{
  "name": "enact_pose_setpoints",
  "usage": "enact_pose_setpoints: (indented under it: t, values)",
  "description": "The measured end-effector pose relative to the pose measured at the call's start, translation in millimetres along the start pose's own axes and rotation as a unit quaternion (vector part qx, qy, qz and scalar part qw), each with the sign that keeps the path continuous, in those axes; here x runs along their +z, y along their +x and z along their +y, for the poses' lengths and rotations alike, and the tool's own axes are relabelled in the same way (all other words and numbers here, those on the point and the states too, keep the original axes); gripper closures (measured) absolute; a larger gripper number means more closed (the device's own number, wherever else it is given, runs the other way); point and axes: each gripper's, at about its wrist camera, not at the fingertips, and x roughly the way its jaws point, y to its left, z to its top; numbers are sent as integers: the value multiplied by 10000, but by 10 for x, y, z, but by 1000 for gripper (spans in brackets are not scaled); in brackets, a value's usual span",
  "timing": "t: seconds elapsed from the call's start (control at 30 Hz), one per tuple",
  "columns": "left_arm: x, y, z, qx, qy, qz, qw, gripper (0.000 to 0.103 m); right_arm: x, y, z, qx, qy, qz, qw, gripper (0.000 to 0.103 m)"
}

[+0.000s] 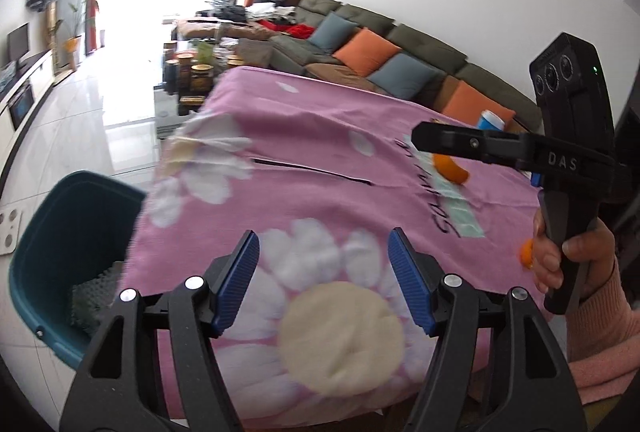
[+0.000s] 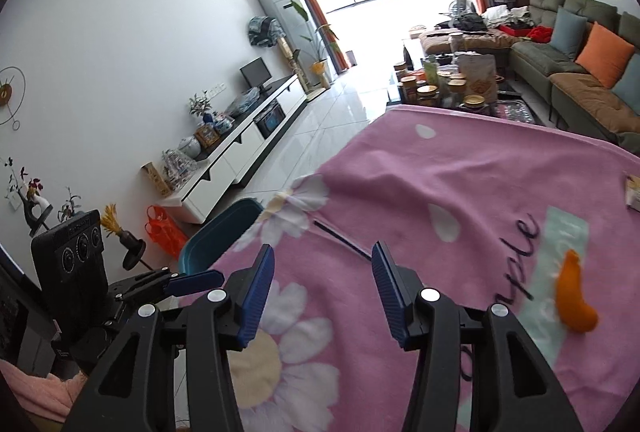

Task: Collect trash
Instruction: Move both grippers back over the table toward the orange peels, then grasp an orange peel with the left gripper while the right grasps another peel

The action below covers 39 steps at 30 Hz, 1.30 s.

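A table under a pink flowered cloth [image 1: 328, 172] [image 2: 460, 184] fills both views. An orange peel [image 1: 450, 168] [image 2: 574, 298] lies on the cloth's pale green patch. A thin black stick [image 1: 312, 171] [image 2: 340, 238] lies mid-cloth. A blue-and-white cup [image 1: 491, 120] stands at the far right edge, and a pale wrapper [image 2: 634, 192] lies near that edge. A teal bin [image 1: 60, 256] [image 2: 218, 240] stands on the floor by the table's left side. My left gripper [image 1: 322, 280] is open and empty over the near cloth. My right gripper [image 2: 322, 296] is open and empty; in the left wrist view [image 1: 420, 138] it hovers near the peel.
A grey-green sofa [image 1: 400, 48] with orange and blue cushions runs behind the table. A low table crowded with jars [image 2: 440, 84] stands beyond the far edge. A white TV cabinet [image 2: 240, 148] lines the left wall. An orange basket [image 2: 162, 228] sits on the floor near the bin.
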Motion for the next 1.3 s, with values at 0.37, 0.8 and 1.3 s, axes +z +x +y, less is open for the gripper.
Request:
enact_pose_setpoints:
  t: [0.37,0.8,1.3]
  values:
    - [-65,895,-1519,-1424,1157,807,9797,38,-296,-889,-1040,-1054,821,-559,9895,54]
    - [-231,1515,-2500,-1910,1913,1566,9500,60,-534,-1120,-1480,-1132,1187,-720,9838,54]
    - [-258,1404,-2352,-1703,1740,1540,9576,90,-543,-965,-1519,-868,1214,-590,9870,54]
